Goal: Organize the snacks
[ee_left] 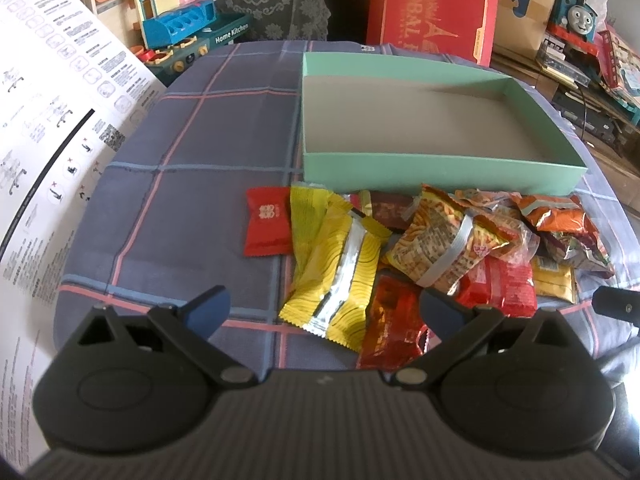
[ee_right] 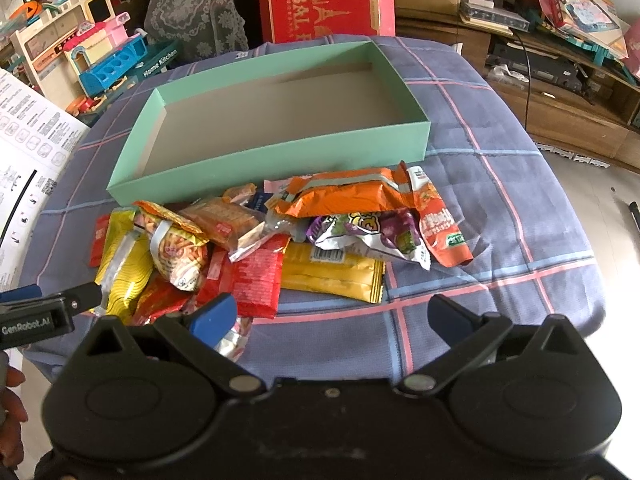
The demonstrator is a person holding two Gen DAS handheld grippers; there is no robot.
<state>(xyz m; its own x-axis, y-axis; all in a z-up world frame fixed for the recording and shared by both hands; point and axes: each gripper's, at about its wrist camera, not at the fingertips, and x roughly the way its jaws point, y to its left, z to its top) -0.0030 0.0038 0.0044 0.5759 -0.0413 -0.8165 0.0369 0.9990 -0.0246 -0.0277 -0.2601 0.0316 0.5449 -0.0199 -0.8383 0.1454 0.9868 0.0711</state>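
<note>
Snacks (ee_left: 432, 248) lie heaped on the plaid-covered tabletop (ee_left: 180, 184), just in front of the shallow green box (ee_left: 440, 174), whose inside I see bare. My left tool (ee_left: 324, 308) hangs with fingers spread above the yellow packet (ee_left: 340, 276) at the pile's left side, gripping nothing. My right tool (ee_right: 332, 316) is spread wide too, low over the near edge of the pile by a red packet (ee_right: 256, 280). A red carton (ee_right: 324, 0) stands behind the box.
</note>
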